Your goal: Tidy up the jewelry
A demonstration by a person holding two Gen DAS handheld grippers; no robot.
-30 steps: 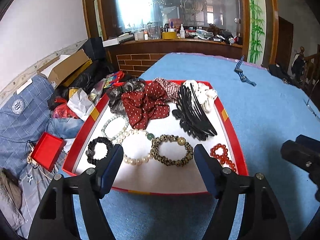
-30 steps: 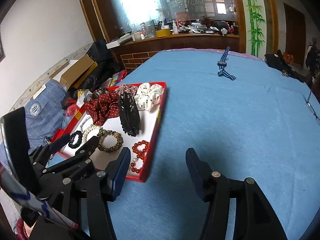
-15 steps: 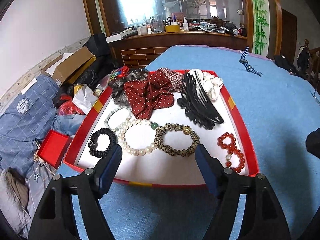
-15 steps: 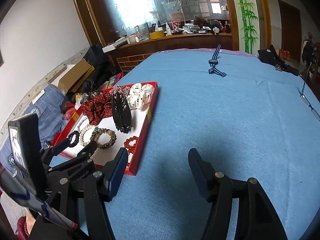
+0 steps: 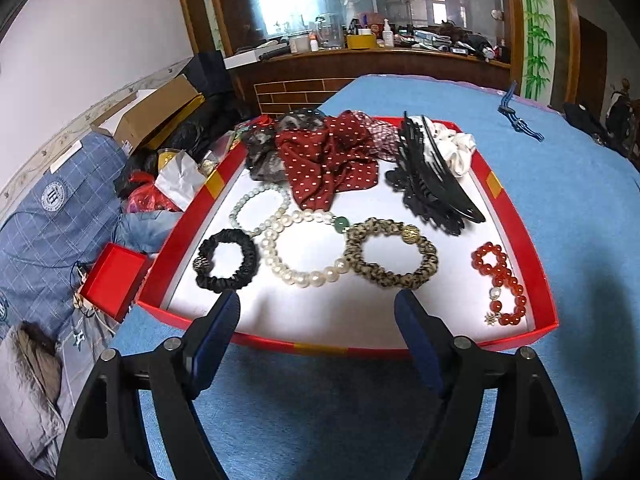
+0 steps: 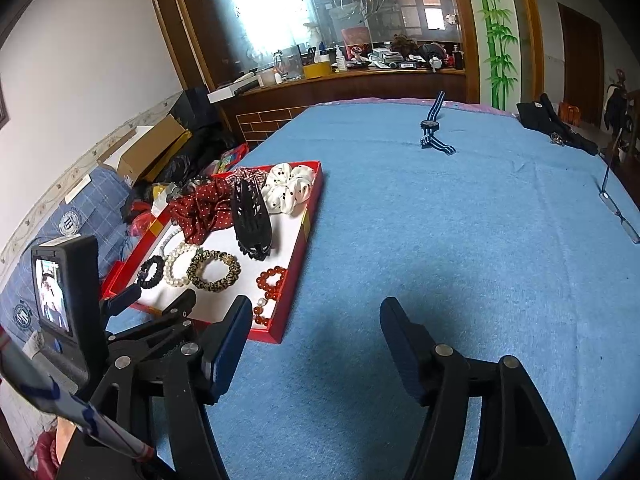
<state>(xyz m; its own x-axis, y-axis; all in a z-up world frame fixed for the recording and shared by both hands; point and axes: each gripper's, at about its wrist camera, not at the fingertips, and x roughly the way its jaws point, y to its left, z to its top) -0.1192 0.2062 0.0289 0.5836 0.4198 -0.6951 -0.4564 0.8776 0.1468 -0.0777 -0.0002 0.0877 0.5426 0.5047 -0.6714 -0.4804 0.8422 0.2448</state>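
A red tray (image 5: 188,216) with a white floor lies on the blue blanket. It holds a pearl bracelet (image 5: 296,276), a leopard scrunchie (image 5: 384,276), a black scrunchie (image 5: 240,276), a red bead bracelet (image 5: 504,276), a black hair claw (image 5: 432,184), a red dotted scrunchie (image 5: 328,160) and a white scrunchie (image 5: 456,148). My left gripper (image 5: 316,308) hovers at the tray's near edge, its jaws opening with nothing between them. My right gripper (image 6: 316,312) hangs over bare blanket to the right of the tray (image 6: 304,224), its jaws also opening and empty.
A striped-strap watch (image 6: 432,128) lies far back on the blanket, glasses (image 6: 618,212) at the right edge, a black item (image 6: 552,124) at the far right. Left of the tray sit a small red box (image 5: 112,276), bags and a cardboard box (image 5: 156,116).
The left gripper has dipped closer to the tray's near edge, so the tray looks larger. Both grippers' jaws have spread a little wider. The right gripper has stayed put.
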